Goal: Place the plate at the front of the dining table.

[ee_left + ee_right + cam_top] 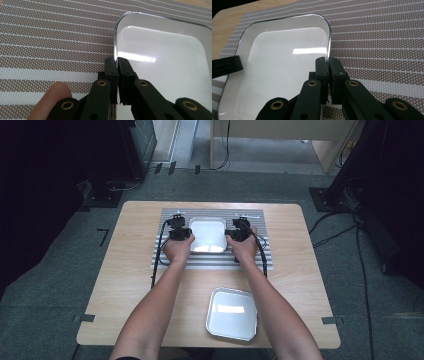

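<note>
pale wood bench [130, 270] carries a grey striped placemat [212, 260]; on the mat sits a white square tray [207, 234]; a second white tray [232, 314] lies near the front edge; left hand-held gripper [116, 60] is clamped on the mat tray's left rim; right hand-held gripper [328, 60] is clamped on its right rim

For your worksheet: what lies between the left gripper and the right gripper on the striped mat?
The white tray lies between the left gripper and the right gripper, each clamped on a side rim, as the high view shows.
</note>
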